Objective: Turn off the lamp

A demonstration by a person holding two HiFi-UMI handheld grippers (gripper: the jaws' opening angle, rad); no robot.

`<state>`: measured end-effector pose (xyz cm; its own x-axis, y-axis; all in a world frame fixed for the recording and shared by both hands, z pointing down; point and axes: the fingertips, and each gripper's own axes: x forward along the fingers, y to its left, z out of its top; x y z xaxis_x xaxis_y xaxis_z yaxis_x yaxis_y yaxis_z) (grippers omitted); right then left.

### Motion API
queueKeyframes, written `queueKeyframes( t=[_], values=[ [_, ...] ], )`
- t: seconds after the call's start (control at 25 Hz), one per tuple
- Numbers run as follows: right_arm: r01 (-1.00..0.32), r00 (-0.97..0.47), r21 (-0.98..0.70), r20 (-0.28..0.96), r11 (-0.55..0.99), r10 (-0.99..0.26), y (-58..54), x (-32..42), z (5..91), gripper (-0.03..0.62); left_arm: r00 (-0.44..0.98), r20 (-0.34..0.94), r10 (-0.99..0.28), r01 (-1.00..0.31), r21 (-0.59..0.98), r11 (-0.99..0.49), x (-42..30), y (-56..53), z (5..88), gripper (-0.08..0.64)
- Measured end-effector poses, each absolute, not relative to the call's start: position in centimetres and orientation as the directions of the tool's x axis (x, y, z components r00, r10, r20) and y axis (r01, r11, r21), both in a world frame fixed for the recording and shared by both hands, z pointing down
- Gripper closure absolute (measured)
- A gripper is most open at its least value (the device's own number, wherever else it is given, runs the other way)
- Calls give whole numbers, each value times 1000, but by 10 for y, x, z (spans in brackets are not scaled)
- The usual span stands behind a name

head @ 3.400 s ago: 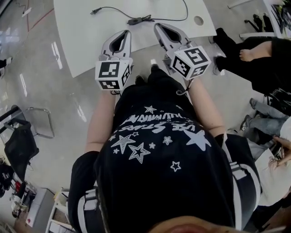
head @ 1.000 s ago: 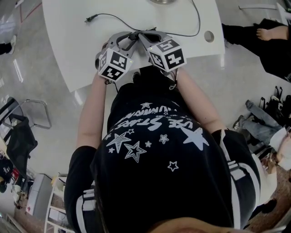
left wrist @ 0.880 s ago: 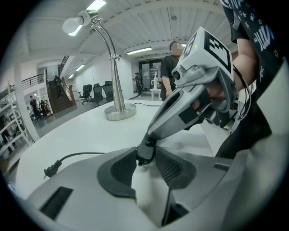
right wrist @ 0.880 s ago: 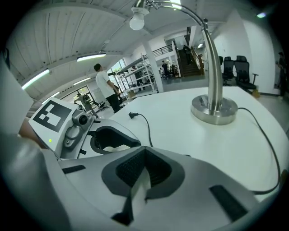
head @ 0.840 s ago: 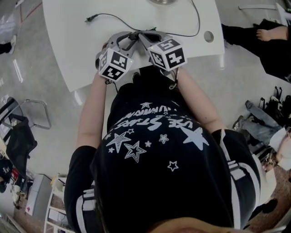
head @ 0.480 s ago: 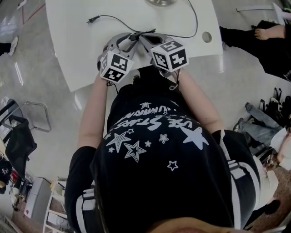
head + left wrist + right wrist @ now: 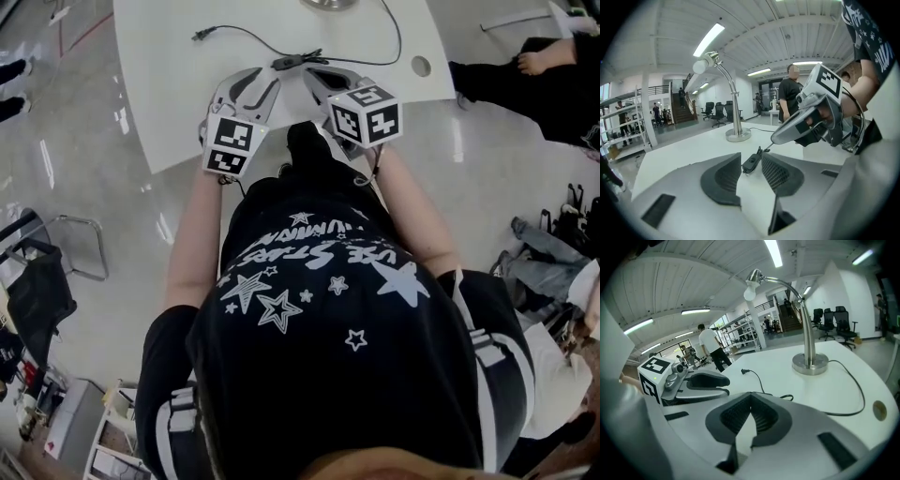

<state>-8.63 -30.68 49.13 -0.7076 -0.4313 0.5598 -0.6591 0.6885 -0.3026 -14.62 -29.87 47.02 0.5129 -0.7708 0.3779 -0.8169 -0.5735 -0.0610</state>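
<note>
A silver gooseneck lamp (image 7: 736, 117) stands on the white table (image 7: 187, 103), its base (image 7: 809, 363) at the far edge. Its black cord carries an inline switch (image 7: 751, 163), which lies on the tabletop just beyond the tips of my left gripper (image 7: 270, 75). That gripper is open, with the switch showing in the gap and not gripped. My right gripper (image 7: 750, 397) is shut with nothing in it, and rests just right of the switch (image 7: 286, 63). I cannot tell whether the bulb (image 7: 750, 293) glows.
The cord's plug (image 7: 199, 36) lies loose on the table at the left. A round cable hole (image 7: 421, 66) sits near the table's right edge. People stand and sit around the room, and a chair (image 7: 56, 272) is on the floor to the left.
Both grippers had their tips together at the inline switch. Now they have drawn back a little and spread apart. The left gripper's jaws stand open.
</note>
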Motion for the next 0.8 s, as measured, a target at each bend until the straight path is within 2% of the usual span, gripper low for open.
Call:
queueKeyframes(
  t=[0.28, 0.56, 0.8],
  values=[
    [-697, -686, -288, 534, 656, -494, -267, -62, 470, 586, 507, 296, -810, -849, 11, -528, -152, -252, 442, 414],
    [-690, -697, -283, 508, 667, -506, -245, -41, 462, 588, 501, 261, -825, -859, 34, -510, -142, -225, 430, 418],
    [-645, -733, -271, 483, 715, -478, -231, -31, 455, 586, 408, 237, -882, -908, 7, -419, -143, -214, 419, 515]
  ],
)
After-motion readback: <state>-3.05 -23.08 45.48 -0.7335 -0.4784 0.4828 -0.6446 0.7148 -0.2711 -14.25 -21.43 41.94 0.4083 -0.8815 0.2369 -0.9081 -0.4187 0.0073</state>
